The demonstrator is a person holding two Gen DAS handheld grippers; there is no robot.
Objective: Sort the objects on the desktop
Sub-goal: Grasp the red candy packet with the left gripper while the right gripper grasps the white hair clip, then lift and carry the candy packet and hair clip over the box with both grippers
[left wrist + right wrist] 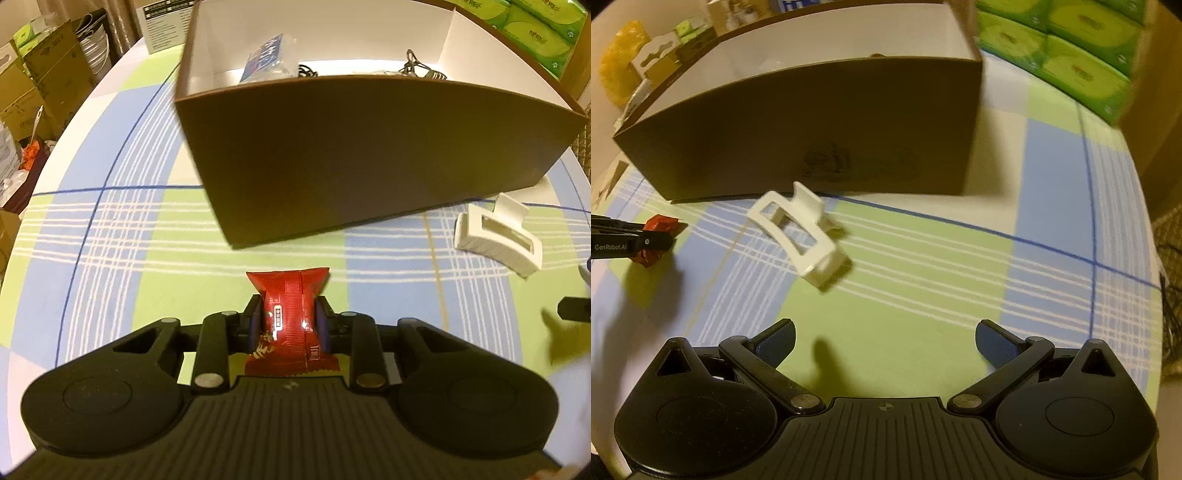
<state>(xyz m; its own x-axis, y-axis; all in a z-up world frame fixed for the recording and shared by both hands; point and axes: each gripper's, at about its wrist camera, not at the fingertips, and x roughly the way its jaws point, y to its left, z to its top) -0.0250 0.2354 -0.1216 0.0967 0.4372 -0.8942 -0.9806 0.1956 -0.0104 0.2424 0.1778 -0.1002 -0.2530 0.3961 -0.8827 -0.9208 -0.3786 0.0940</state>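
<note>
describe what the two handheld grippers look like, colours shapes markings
Both the left gripper and right gripper are matte black, with a ribbed centre body, two rounded lobes bearing circular discs, silver pivot pins and blue textured pads. White "GenRobot.AI" lettering marks the left one's side. No cables or sleeves show.

This looks like a home — a table with a checked cloth (110,229), stacks of green tissue packs (1071,48), bowls (94,48) piled up and cardboard boxes (44,77) crowd the room around it.

My table (122,229), under a checked cloth, carries a brown box (369,155), white clip (801,236) and red packet (290,317).
</note>
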